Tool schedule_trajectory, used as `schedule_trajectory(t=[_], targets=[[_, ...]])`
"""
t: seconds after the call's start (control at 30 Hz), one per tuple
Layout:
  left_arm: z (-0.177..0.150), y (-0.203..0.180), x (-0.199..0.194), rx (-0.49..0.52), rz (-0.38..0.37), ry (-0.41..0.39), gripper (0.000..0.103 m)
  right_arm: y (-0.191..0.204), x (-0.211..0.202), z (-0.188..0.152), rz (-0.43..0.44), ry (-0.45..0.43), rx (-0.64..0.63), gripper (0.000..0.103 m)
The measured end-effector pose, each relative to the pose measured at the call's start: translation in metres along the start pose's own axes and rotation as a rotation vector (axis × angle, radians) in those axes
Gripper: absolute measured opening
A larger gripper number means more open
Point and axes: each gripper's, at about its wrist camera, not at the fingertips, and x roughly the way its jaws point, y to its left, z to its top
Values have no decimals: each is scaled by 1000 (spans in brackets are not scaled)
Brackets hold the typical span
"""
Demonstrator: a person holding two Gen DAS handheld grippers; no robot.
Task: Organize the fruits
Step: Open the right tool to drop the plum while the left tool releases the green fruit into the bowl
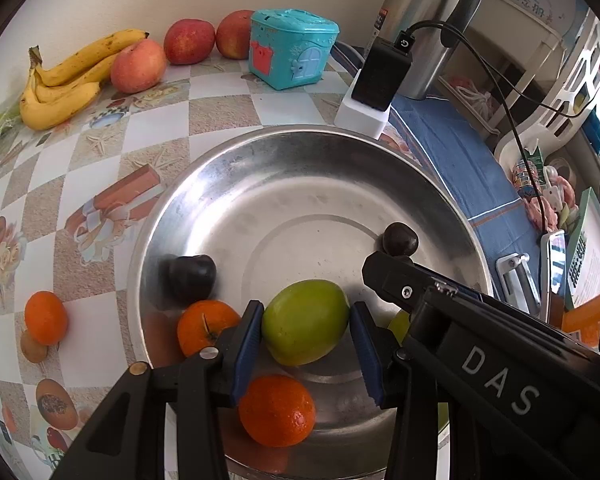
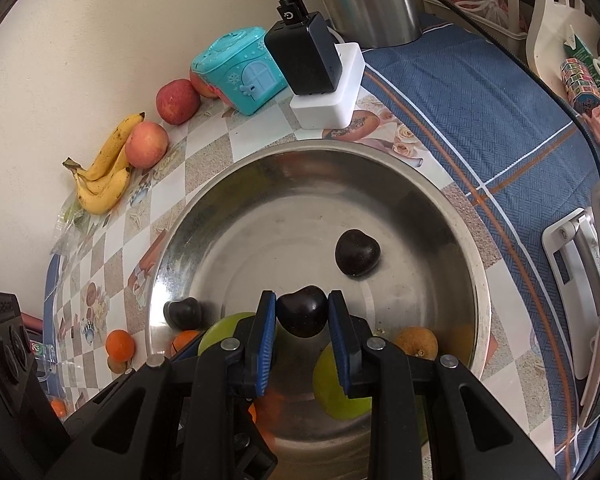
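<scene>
- Left gripper (image 1: 306,322): blue-padded jaws part open, closed onto a round green fruit (image 1: 305,322); both pads touch its sides. Fruit sits low over the wide, shallow stainless-steel basin (image 1: 260,152).
- Right gripper (image 2: 302,314): jaws nearly closed, pinching a small dark plum-like fruit (image 2: 302,316) between the blue pads, over the basin's near half.
- In basin, rel. to left gripper: orange mandarin (image 1: 277,410) just below the jaws; 2nd mandarin (image 1: 206,326) beside left finger; dark fruit (image 1: 191,280) up-left; another dark fruit (image 1: 399,239) up-right, just behind the right gripper's body.
- Rel. to right gripper: loose dark fruit (image 2: 357,253) ahead-right; 2nd green fruit (image 2: 340,392) under right finger; brownish-orange fruit (image 2: 417,342) to the right, near the rim.
- Surface: tabletop w/ checked beige-white oilcloth (image 1: 148,128), printed w/ fruit and gift motifs; blue woven cloth (image 2: 460,120) w/ orange-white stripes covers the side right of the basin.
- Outside basin, left of left gripper: mandarin (image 1: 46,318) touching a small brown fruit (image 1: 33,347).
- Far edge vs. cream wall: bunch of yellow bananas (image 1: 64,80), three red apples (image 1: 138,66), turquoise house-shaped toy box (image 1: 290,48).
- Ahead-right: black charger (image 1: 384,72) on white power block (image 1: 360,114), cables attached; steel thermos (image 1: 416,12) behind.
- Room, far right: white shelving, phone on stand, clutter; detail unclear.
</scene>
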Motion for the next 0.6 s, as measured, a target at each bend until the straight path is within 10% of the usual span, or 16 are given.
schedule_trajectory(t=[0.6], targets=[[5,5,-23,-24,26,1,48,2,-23,4,-23,-61,-22,31]])
